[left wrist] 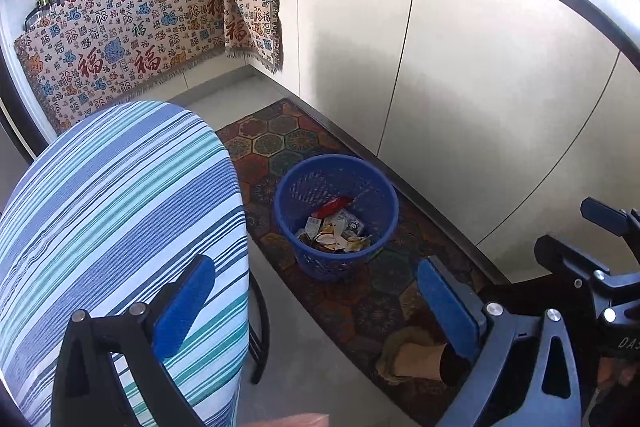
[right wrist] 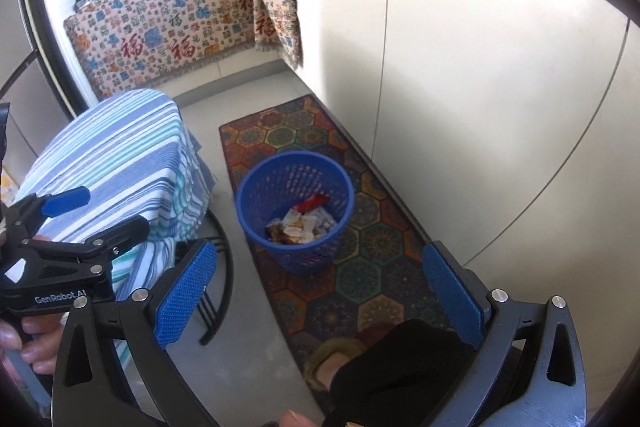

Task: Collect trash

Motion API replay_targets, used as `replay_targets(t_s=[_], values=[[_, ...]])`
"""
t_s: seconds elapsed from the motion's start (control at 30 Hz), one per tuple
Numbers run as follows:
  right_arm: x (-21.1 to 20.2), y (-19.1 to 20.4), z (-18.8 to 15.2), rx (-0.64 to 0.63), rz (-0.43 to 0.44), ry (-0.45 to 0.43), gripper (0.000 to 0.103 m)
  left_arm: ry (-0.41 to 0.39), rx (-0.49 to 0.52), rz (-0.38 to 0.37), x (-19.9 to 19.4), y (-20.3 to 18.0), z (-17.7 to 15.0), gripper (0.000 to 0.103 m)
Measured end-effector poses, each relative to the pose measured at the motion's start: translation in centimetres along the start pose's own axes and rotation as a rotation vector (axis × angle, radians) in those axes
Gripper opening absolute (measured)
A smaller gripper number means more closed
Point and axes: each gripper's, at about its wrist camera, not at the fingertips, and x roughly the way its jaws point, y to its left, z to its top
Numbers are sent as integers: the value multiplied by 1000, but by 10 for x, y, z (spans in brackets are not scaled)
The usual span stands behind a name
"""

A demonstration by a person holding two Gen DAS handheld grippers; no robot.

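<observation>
Between pickups, by the look of it: left gripper point(left wrist: 316, 301) and right gripper point(right wrist: 320, 285) both wide open, empty, held above the patterned rug point(right wrist: 360, 279). Blue mesh wastebasket point(right wrist: 294, 211) on that rug, wrappers point(right wrist: 300, 223) already inside. Next: locating remaining trash, none visible on the striped table point(right wrist: 120, 155).

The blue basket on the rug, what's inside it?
The blue plastic mesh basket holds a red wrapper lying over crumpled white and yellow packets. Whatever lies beneath that pile is covered.
</observation>
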Motion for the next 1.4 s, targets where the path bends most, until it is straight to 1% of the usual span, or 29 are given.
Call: replay_targets(t_s=[0.17, 0.57, 1.4], values=[[-1, 2, -1, -6, 18, 5, 103, 0, 2, 11, 1, -2, 1, 103], [-1, 0, -1, 1, 12, 14, 103, 11, 14, 26, 5, -4, 0, 103], [-2, 5, -5, 3, 7, 18, 103, 26, 7, 27, 7, -2, 0, 103]])
